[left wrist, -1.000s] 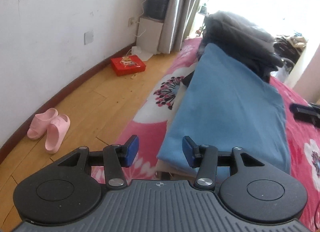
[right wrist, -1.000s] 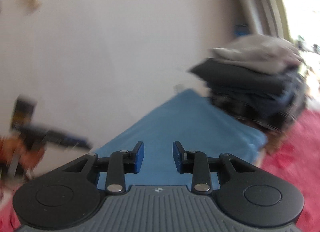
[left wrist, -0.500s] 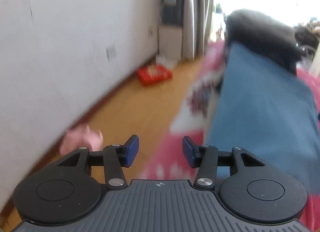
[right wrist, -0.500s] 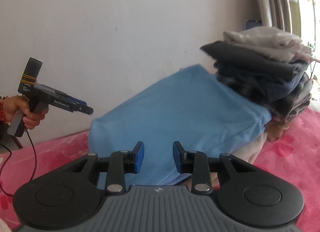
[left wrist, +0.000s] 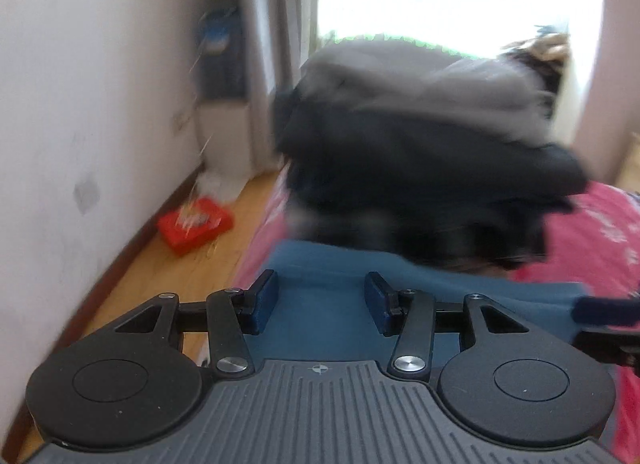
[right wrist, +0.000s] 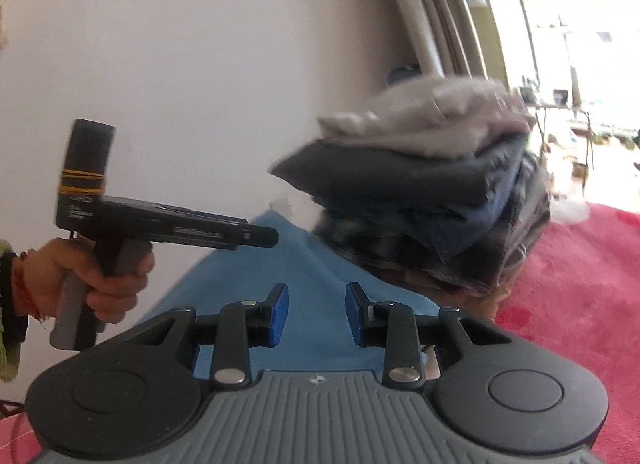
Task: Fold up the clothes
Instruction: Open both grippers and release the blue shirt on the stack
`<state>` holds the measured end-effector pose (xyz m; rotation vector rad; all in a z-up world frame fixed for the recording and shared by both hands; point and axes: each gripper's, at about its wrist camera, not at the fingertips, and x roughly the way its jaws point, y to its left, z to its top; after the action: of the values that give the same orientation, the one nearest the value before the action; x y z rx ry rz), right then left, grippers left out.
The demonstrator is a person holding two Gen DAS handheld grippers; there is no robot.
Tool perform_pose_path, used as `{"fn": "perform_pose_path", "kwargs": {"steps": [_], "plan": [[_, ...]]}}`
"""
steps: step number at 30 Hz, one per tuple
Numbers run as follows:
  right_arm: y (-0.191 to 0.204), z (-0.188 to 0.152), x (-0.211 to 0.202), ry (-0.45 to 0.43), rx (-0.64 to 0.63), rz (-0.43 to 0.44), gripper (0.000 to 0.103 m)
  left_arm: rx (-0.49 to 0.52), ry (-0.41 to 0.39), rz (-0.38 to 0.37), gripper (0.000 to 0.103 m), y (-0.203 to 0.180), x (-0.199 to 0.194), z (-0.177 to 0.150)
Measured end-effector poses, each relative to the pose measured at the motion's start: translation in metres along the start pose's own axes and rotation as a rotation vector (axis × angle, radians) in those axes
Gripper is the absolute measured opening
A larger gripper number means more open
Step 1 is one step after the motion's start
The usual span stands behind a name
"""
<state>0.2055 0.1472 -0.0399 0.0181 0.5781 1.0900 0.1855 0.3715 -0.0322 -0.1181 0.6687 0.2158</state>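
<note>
Two grippers hover with jaws part open and nothing between them: the left gripper (left wrist: 319, 300) and the right gripper (right wrist: 316, 314), each just above the near end of one blue folded garment (right wrist: 304, 264). Ahead of both, past the blue cloth's far end, stands one stack of folded clothes (right wrist: 432, 200) on the pink bedspread (right wrist: 580, 264). The fold looks finished, so the step seems to be placing or reaching; next likely calls for pinching the blue garment's edges. One red box (left wrist: 195, 226) lies on the floor left of the left gripper.
</note>
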Motion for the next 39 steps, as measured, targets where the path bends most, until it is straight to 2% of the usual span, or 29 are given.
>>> {"fn": "perform_pose_path", "kwargs": {"steps": [1, 5, 8, 11, 14, 17, 20, 23, 25, 28, 30, 32, 34, 35, 39], "plan": [[-0.008, -0.002, 0.007, 0.015, 0.034, -0.002, 0.034, -0.029, 0.020, -0.002, 0.049, 0.004, 0.007, -0.004], [-0.034, -0.009, 0.021, 0.056, 0.135, 0.017, 0.031, -0.093, 0.008, -0.025, 0.050, 0.015, 0.002, -0.008], [-0.048, 0.001, 0.011, 0.027, 0.183, 0.029, 0.031, -0.115, 0.011, -0.011, 0.049, 0.020, -0.005, 0.000], [-0.058, 0.014, -0.007, -0.003, 0.206, 0.043, 0.034, -0.169, -0.023, -0.019, 0.049, 0.030, -0.032, 0.006], [-0.048, 0.021, -0.026, 0.024, 0.142, 0.106, 0.034, -0.187, -0.054, -0.048, 0.050, 0.027, -0.061, 0.008], [-0.027, 0.018, -0.047, 0.081, 0.020, 0.204, 0.034, -0.123, -0.038, -0.068, 0.050, 0.013, -0.101, -0.010], [0.009, -0.003, -0.064, 0.162, -0.145, 0.286, 0.034, -0.032, 0.020, -0.079, 0.050, -0.006, -0.134, -0.043], [0.040, -0.033, -0.066, 0.240, -0.263, 0.346, 0.034, 0.023, 0.113, -0.061, 0.050, -0.023, -0.146, -0.076], [0.056, -0.055, -0.055, 0.315, -0.309, 0.324, 0.034, 0.041, 0.184, -0.025, 0.050, -0.032, -0.142, -0.096], [0.064, -0.070, -0.047, 0.366, -0.331, 0.234, 0.034, -0.004, 0.212, 0.018, 0.050, -0.038, -0.145, -0.106], [0.063, -0.065, -0.058, 0.366, -0.295, 0.211, 0.034, -0.023, 0.173, -0.001, 0.050, -0.041, -0.159, -0.099], [0.060, -0.055, -0.079, 0.355, -0.277, 0.200, 0.035, 0.026, 0.124, -0.002, 0.051, -0.053, -0.179, -0.091], [0.059, -0.048, -0.104, 0.362, -0.262, 0.183, 0.037, 0.062, 0.090, -0.014, 0.057, -0.067, -0.197, -0.083], [0.058, -0.046, -0.117, 0.377, -0.252, 0.175, 0.040, 0.063, 0.083, -0.026, 0.059, -0.074, -0.203, -0.080], [0.061, -0.046, -0.166, 0.442, -0.241, 0.122, 0.046, 0.042, 0.053, -0.074, 0.076, -0.114, -0.230, -0.077]]}}
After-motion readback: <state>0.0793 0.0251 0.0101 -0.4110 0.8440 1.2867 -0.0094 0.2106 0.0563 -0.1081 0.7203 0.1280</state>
